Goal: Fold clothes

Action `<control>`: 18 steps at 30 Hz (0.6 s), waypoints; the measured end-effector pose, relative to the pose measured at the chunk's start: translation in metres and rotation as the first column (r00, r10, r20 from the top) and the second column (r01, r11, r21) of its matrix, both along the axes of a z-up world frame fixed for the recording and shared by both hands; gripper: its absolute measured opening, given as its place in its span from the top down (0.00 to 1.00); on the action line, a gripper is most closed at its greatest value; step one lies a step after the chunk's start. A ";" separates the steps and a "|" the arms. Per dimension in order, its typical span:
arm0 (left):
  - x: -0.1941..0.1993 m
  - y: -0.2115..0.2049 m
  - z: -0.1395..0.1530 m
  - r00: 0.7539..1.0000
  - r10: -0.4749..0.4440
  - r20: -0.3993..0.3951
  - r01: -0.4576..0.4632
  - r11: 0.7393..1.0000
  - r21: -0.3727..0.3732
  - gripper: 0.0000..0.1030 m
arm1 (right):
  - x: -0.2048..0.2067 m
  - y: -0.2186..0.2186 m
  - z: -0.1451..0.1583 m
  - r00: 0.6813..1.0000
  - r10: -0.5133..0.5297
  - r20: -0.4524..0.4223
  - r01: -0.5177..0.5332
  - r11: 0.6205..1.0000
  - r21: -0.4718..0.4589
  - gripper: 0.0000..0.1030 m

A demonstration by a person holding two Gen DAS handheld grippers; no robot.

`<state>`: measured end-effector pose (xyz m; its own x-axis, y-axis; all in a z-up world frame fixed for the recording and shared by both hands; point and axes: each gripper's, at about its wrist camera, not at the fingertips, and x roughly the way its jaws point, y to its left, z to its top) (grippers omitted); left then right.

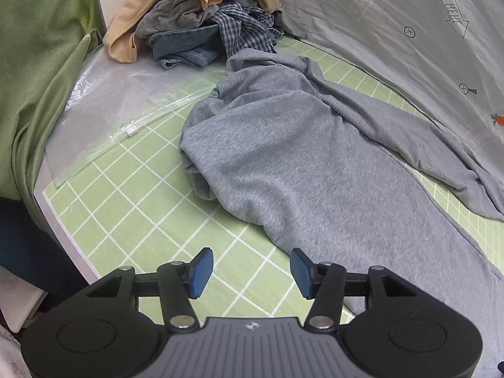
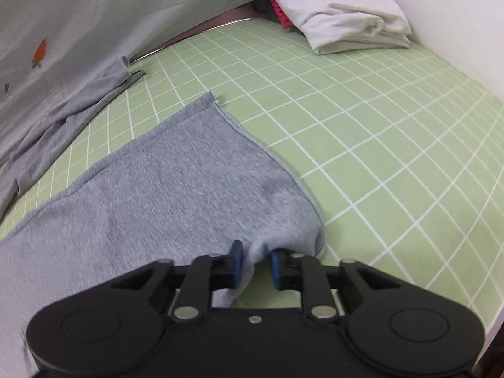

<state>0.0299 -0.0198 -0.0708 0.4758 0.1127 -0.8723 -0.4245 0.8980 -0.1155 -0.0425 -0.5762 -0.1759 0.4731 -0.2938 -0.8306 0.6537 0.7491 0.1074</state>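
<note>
We have the green checked bed sheet running right across both views, and against its far side lies a pale grey quilt printed with little carrots. On the sheet lies our grey garment, a soft heathered knit, long and rumpled: one broad panel runs toward the left tool, folds bunch up on its left edge, and a narrower strip trails off along the quilt. In the right wrist view its hemmed end lies fairly flat, with one corner pulled up off the sheet. Beyond it sits a heap of unfolded clothes, tan, denim and blue plaid, with a clear plastic bag lying flat just beside it. A folded white cloth rests at the sheet's far corner. Our left tool hovers released, pads wide apart over bare sheet beside the garment's edge. Our right tool is clenched on the garment's lifted corner, cloth pinched between the blue pads.
</note>
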 end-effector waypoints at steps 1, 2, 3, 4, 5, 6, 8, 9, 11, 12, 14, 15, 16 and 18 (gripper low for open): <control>-0.003 -0.002 0.000 1.000 0.007 0.001 -0.007 1.000 -0.002 0.47 | -0.003 -0.003 0.001 1.000 0.026 0.001 -0.026 0.999 -0.028 0.97; -0.006 -0.004 0.000 1.000 0.015 0.002 -0.015 1.000 -0.005 0.47 | -0.006 -0.006 0.002 0.999 0.041 -0.009 -0.042 0.998 -0.055 0.97; -0.008 -0.006 -0.001 1.000 0.024 0.002 -0.024 1.000 -0.007 0.47 | -0.011 -0.010 0.003 0.999 0.050 -0.016 -0.051 0.996 -0.076 0.98; -0.010 -0.006 -0.001 0.999 0.034 0.001 -0.034 0.999 -0.010 0.47 | -0.016 -0.017 0.005 0.999 0.042 -0.022 -0.044 0.994 -0.101 0.98; -0.013 -0.007 -0.002 0.999 0.043 0.000 -0.043 0.999 -0.013 0.47 | -0.021 -0.025 0.006 0.999 0.015 -0.033 -0.019 0.991 -0.134 0.98; -0.014 -0.006 -0.004 0.999 0.053 -0.002 -0.053 0.998 -0.015 0.47 | -0.026 -0.035 0.007 0.999 -0.016 -0.043 0.008 0.987 -0.163 0.98; -0.017 -0.005 -0.007 0.998 0.068 -0.009 -0.068 0.997 -0.022 0.47 | -0.038 -0.061 0.007 0.992 -0.113 -0.062 0.100 0.977 -0.190 0.98; -0.017 -0.002 -0.009 0.997 0.075 -0.013 -0.075 0.997 -0.027 0.47 | -0.043 -0.073 0.008 0.985 -0.155 -0.070 0.139 0.969 -0.202 0.98; -0.018 0.002 -0.013 0.996 0.089 -0.022 -0.090 0.995 -0.037 0.46 | -0.047 -0.079 0.009 0.982 -0.170 -0.082 0.150 0.968 -0.203 0.98; -0.018 0.004 -0.015 0.995 0.096 -0.027 -0.097 0.994 -0.041 0.47 | -0.049 -0.082 0.010 0.980 -0.177 -0.088 0.156 0.967 -0.203 0.97; -0.016 0.012 -0.019 0.993 0.113 -0.035 -0.115 0.992 -0.055 0.46 | -0.052 -0.087 0.011 0.977 -0.191 -0.100 0.167 0.965 -0.204 0.95; -0.014 0.016 -0.020 0.992 0.122 -0.039 -0.124 0.990 -0.063 0.46 | -0.054 -0.090 0.012 0.975 -0.198 -0.106 0.173 0.964 -0.204 0.80; -0.011 0.021 -0.022 0.991 0.129 -0.042 -0.131 0.989 -0.070 0.46 | -0.055 -0.092 0.013 0.973 -0.204 -0.112 0.178 0.962 -0.207 0.70; -0.005 0.032 -0.023 0.990 0.133 -0.044 -0.136 0.988 -0.073 0.45 | -0.053 -0.077 0.016 0.970 -0.217 -0.115 0.185 0.953 -0.239 0.48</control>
<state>0.0248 0.0119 -0.0939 0.4264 0.1061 -0.8983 -0.5464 0.8216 -0.1623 -0.0954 -0.6531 -0.1595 0.2708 -0.5573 -0.7849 0.7894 0.5952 -0.1503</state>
